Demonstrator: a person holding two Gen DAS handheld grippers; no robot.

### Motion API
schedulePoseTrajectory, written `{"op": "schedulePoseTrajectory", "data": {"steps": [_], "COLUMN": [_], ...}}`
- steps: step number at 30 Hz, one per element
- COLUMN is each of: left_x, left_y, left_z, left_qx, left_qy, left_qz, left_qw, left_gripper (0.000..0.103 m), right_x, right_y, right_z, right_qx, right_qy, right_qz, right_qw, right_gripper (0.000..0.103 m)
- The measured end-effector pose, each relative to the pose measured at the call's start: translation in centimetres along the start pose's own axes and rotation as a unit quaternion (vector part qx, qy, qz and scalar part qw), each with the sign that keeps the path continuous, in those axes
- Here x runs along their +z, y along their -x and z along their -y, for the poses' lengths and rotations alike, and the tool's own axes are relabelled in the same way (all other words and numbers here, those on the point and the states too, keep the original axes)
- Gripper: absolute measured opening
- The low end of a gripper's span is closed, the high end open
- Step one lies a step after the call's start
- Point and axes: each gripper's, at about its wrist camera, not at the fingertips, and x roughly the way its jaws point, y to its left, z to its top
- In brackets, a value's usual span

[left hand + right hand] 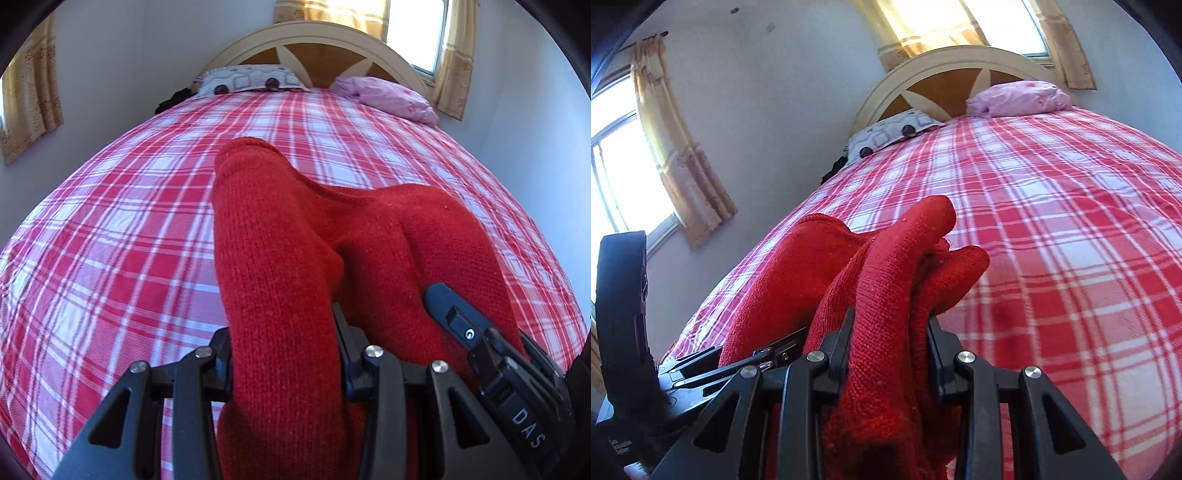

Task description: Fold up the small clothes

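A small red knitted garment point(280, 236) lies bunched on the red-and-white plaid bedspread point(110, 221). My left gripper point(284, 347) is shut on a thick fold of it, which runs up between the fingers. My right gripper point(890, 332) is shut on another bunched part of the same red garment point(894, 258), lifted a little above the bed. The right gripper's body point(491, 343) shows at the lower right of the left wrist view, resting against the garment. The left gripper's body point(624, 314) shows at the left of the right wrist view.
A patterned grey pillow point(251, 79) and a pink pillow point(388, 96) lie at the headboard point(314, 40). A dark item point(173, 98) sits at the bed's far left edge. Walls and curtained windows point(624, 147) flank the bed.
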Motion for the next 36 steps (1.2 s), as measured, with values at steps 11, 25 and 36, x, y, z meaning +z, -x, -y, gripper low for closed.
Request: {"op": "schedulePoseTrajectory", "data": {"steps": [11,25,36], "left_x": [2.2,4.4,3.8], "left_y": [-1.2,-6.0,-7.2], "left_z": [-4.3,-7.7,-10.5], "left_qx": [0.037,0.071,0.033], "left_qy": [-0.005,-0.027,0.040], "left_qz": [0.011,-0.003,-0.022], "left_qw": [0.9992,0.9971,0.9984], "left_gripper": [0.042,0.042,0.066], "right_x": [1.5,1.6,1.3], "right_y": [-5.0,-12.3,-14.9], "right_z": [-3.6,-5.5,-2.8], "right_qx": [0.017,-0.004,0.022], "right_qy": [0.021,0.010,-0.059], "right_qz": [-0.004,-0.026,-0.083], "right_qw": [1.000,1.000,0.995], "right_gripper": [0.034,0.034,0.038]}}
